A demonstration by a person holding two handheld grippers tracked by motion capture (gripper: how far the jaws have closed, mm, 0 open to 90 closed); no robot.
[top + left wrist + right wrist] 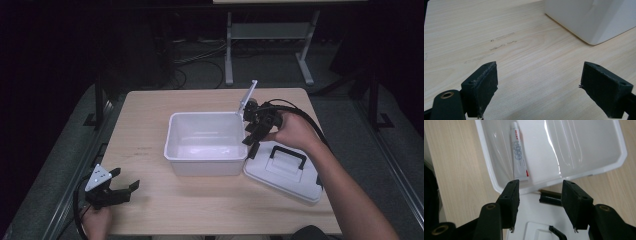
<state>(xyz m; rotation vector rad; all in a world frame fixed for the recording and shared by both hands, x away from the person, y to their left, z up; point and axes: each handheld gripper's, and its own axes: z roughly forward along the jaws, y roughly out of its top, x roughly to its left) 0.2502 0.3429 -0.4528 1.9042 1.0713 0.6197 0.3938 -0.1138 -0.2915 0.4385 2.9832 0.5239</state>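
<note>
Hovering beside the white bin (206, 145), my right gripper (540, 200) stood released, empty; the tube (518, 152) lay inside the bin (against its wall). Left gripper (539, 85) idled open, well apart. Risk, I judged: jaws clipping the lid (285, 172) just beside the bin.

White plastic bin (207, 165), rectangular, open top, upright at the middle of the surface, glossy inside. A white tube (518, 152) with blue print and red markings lies flat inside the bin along one wall, cap end away from the right gripper view's camera. White lid (280, 175) with a black handle lies flat on the surface just right of the bin, near side, top up, turned at an angle to it.
</note>
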